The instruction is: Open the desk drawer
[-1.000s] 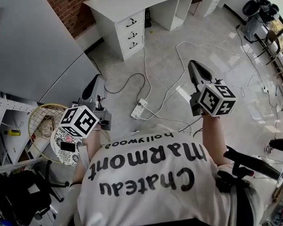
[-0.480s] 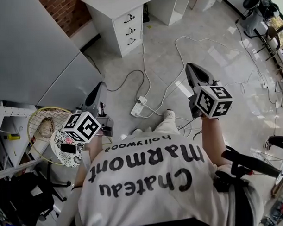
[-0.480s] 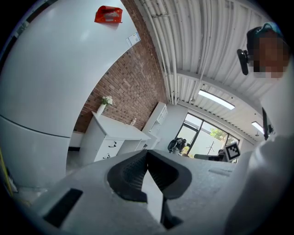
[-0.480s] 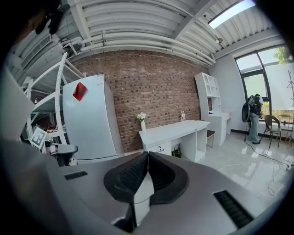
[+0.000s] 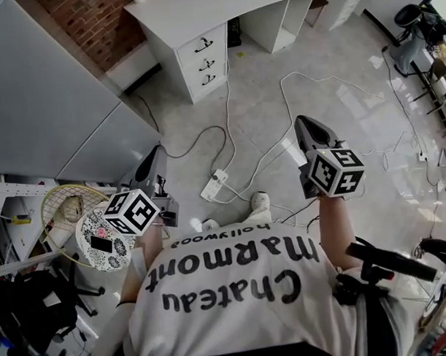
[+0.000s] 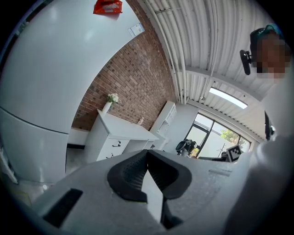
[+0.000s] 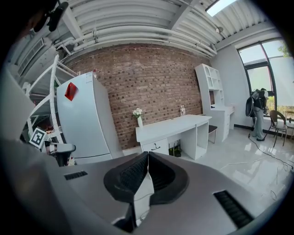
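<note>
Left gripper (image 5: 151, 160) and right gripper (image 5: 307, 130), both closed and empty, have sunk lower; drawers (image 5: 203, 61) still well ahead; approach unfinished.

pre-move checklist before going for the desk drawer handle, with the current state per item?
1. Left gripper empty: ok, jaws together, nothing between them.
2. Right gripper empty: ok, jaws together, nothing held.
3. Jaws open for a handle: not ok, both are shut.
4. White three-drawer desk unit within reach: not ok, it stands across the floor, far from both grippers.
5. Floor path free: not ok, a white power strip and loose cables lie between the person and the desk.
6. Drawers closed, dark handles in view: ok.
</note>
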The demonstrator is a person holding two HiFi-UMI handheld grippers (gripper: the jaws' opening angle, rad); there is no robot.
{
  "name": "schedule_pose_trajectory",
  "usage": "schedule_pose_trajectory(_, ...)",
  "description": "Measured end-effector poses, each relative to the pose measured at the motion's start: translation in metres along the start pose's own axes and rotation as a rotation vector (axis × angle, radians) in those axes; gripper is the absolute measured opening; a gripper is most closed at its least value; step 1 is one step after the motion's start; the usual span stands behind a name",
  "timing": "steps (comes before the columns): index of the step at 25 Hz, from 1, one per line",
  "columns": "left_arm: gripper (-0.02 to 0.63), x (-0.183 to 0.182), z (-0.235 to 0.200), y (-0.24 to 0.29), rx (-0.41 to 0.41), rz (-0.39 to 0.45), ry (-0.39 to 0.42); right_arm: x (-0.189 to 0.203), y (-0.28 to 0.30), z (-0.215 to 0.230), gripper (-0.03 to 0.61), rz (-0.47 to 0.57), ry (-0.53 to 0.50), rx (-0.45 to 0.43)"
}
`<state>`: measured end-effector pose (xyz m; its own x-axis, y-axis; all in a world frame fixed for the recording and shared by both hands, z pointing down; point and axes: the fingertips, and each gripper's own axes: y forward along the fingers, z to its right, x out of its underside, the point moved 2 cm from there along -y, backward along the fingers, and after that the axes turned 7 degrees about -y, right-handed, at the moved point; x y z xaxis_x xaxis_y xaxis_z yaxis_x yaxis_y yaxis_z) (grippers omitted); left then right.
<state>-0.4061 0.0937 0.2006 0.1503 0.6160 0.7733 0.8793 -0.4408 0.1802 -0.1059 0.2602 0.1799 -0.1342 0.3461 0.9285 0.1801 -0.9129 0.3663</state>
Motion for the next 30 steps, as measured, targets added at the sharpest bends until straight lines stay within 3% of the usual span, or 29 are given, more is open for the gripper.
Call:
schedule_pose_trajectory(16,0.015,0.021,0.104,0.146,0.009,0.085,0.010,-0.024,0.011,0.163,0.014,-0.005,-0.026,-0.076)
schedule_pose_trajectory(30,0.015,0.043,0.133,0.190,0.007,0.061,0.028,-0.003,0.007,0.200,0.014,-0.035,0.019,-0.123)
